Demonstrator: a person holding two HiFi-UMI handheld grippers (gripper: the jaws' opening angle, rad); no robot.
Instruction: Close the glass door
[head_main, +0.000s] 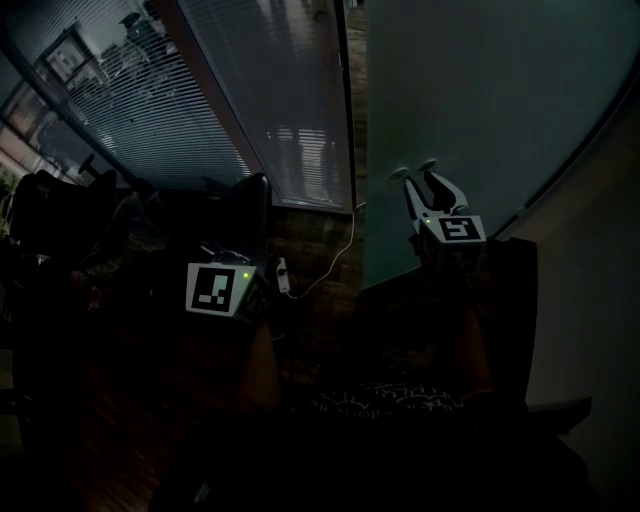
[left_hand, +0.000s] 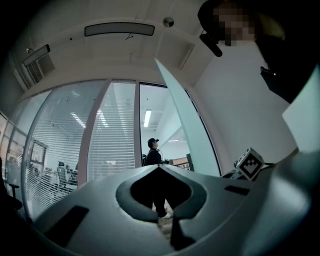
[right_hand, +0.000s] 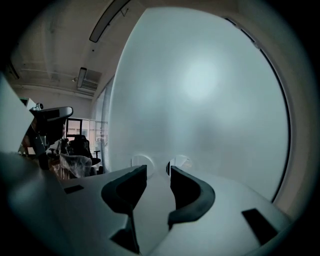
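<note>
the right gripper (right_hand: 158, 170), jaws apart and empty, faces the frosted glass door (right_hand: 210, 90); the left gripper (left_hand: 160, 168) is closed, empty.

Floor is brown brick-pattern paving (head_main: 312, 240), very dark in the head view. A thin white cable (head_main: 335, 262) ending in a small white plug block (head_main: 283, 274) runs over it, down-left of the fingers (head_main: 409, 195) of the right gripper (head_main: 414, 171). Can't tell if the cable lies flat. Beyond the fingers (left_hand: 200, 192) of the left gripper (left_hand: 160, 167), a person in dark clothes (left_hand: 153, 155) stands on a pale wood-tone floor strip (left_hand: 165, 227), white shoe (left_hand: 164, 215) planted on it.
</note>
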